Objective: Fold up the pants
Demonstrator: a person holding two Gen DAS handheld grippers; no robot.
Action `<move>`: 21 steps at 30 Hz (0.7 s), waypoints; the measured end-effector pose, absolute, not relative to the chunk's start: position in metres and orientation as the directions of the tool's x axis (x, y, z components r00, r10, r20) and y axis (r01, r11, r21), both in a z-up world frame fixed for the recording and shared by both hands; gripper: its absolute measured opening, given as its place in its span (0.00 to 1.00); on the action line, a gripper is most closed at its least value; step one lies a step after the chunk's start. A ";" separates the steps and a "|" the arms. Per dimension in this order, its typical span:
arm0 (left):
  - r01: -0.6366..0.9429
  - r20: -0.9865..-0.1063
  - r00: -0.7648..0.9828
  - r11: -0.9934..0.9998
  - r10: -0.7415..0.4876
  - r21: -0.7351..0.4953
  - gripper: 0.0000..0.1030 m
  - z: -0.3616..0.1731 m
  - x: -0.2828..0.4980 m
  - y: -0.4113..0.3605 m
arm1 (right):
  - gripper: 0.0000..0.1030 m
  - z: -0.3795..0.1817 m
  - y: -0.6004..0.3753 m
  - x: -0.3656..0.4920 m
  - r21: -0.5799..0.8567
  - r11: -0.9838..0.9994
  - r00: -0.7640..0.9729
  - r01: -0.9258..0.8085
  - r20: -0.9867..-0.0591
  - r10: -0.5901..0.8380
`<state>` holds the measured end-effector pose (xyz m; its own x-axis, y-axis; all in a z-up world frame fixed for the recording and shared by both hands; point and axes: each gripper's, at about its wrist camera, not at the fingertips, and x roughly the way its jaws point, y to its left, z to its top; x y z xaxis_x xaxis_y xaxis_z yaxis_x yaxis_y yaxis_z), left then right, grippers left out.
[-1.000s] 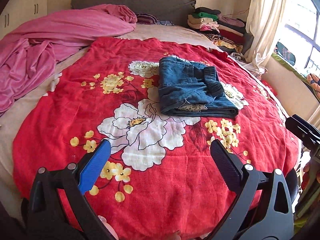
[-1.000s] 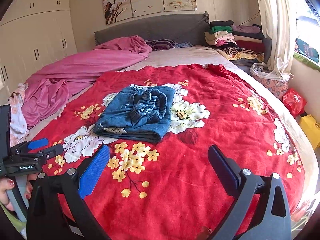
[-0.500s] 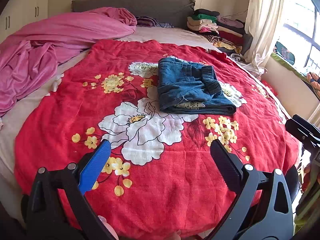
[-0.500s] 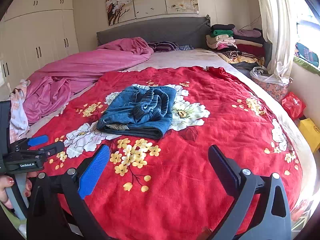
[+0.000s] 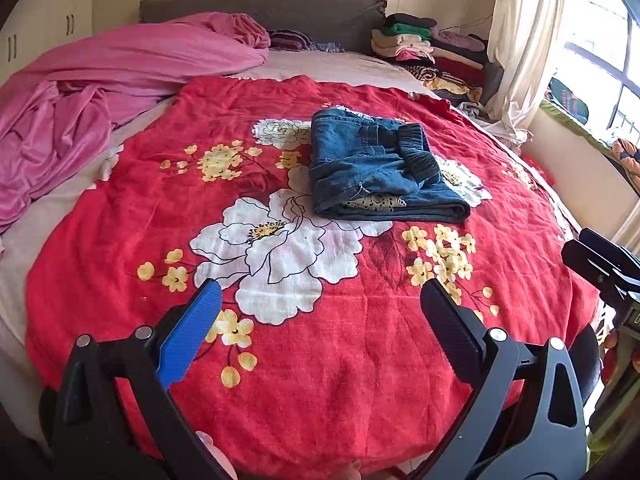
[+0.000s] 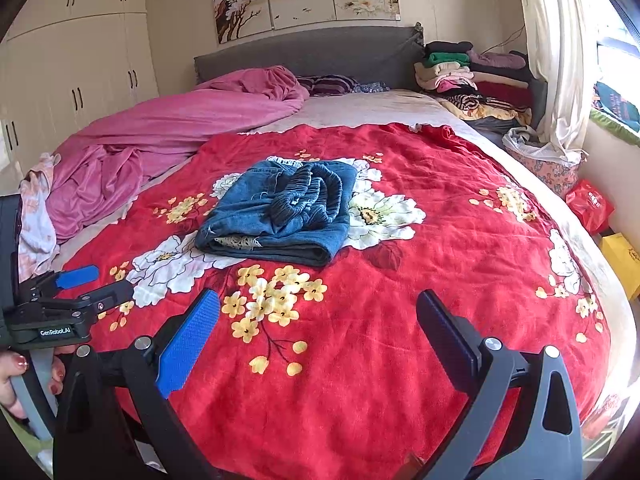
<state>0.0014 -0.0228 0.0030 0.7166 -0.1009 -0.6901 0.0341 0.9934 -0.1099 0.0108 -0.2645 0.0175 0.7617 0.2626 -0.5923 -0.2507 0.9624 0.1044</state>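
Note:
Blue denim pants lie folded into a compact bundle on the red floral blanket, elastic waistband on top; they also show in the right wrist view. My left gripper is open and empty, well back from the pants near the bed's foot. My right gripper is open and empty, also back from the pants. The left gripper also shows at the left edge of the right wrist view, held in a hand.
A pink quilt is bunched on the bed's left. Stacked folded clothes sit at the headboard's right. A curtain and window are on the right. A red bag and a yellow box lie beside the bed.
Both grippers have drawn back and risen slightly from the bed; the folded pants look smaller and farther. The pants have not moved. Both jaws stay open.

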 end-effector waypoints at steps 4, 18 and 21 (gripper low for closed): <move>0.034 -0.690 0.717 0.993 -0.101 -0.110 0.91 0.003 0.001 -0.023 | 0.95 0.016 -0.264 0.011 0.104 0.964 0.761 -0.245 -0.596 0.257; 0.039 -0.691 0.716 0.993 -0.103 -0.108 0.91 0.001 0.002 -0.024 | 0.95 0.012 -0.265 0.014 0.098 0.966 0.755 -0.240 -0.607 0.249; 0.036 -0.692 0.715 0.993 -0.102 -0.110 0.91 0.002 0.001 -0.024 | 0.95 0.010 -0.264 0.015 0.094 0.967 0.751 -0.238 -0.614 0.244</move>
<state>0.0015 -0.0240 0.0019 0.7148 -0.1023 -0.6918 0.0360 0.9933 -0.1097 0.0145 -0.2642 0.0103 0.7507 0.2439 -0.6140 -0.2376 0.9668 0.0935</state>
